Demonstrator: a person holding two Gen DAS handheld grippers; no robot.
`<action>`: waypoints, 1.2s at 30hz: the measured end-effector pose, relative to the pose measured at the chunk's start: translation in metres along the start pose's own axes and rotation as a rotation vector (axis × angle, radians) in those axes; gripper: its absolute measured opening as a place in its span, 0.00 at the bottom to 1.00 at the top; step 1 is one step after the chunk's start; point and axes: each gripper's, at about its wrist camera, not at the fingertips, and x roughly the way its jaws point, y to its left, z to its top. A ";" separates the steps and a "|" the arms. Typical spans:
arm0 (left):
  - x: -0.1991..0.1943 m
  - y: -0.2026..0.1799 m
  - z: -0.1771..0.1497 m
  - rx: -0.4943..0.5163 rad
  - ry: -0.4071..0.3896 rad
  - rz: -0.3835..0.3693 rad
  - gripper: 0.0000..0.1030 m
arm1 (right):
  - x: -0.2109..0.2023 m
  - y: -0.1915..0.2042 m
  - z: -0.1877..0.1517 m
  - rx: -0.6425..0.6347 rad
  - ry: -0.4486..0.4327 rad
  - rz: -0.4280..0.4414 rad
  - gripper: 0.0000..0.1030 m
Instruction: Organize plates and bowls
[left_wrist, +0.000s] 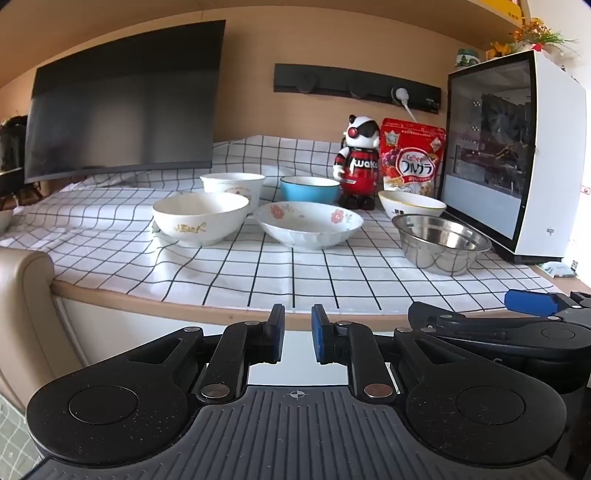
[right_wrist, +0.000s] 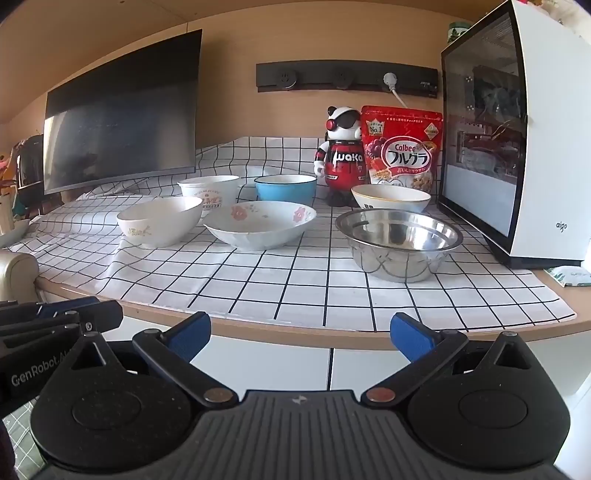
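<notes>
From the left wrist, the left hand-held gripper (left_wrist: 297, 338) hangs nearly pressed together and empty before the bench (left_wrist: 229, 314); six bowls sit there, the steel bowl (left_wrist: 441, 243) rightmost.

From the right wrist, the right hand-held gripper (right_wrist: 301, 338) is spread wide, empty; the floral bowl (right_wrist: 259, 224) sits centre, the blue bowl (right_wrist: 285, 189) behind it.

6 bowls (left_wrist: 309, 224) sit on the checked cloth (left_wrist: 221, 266) beyond the nearly closed left tool (left_wrist: 297, 334).
</notes>
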 end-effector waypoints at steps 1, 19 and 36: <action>0.000 0.001 0.000 -0.007 -0.010 -0.004 0.17 | 0.000 0.000 0.000 0.001 0.001 0.000 1.00; 0.000 -0.001 0.000 0.000 0.001 -0.004 0.17 | -0.001 -0.007 -0.001 0.008 -0.003 -0.002 1.00; 0.009 0.000 -0.001 -0.001 -0.014 -0.020 0.17 | 0.004 -0.007 -0.004 0.014 0.009 -0.011 1.00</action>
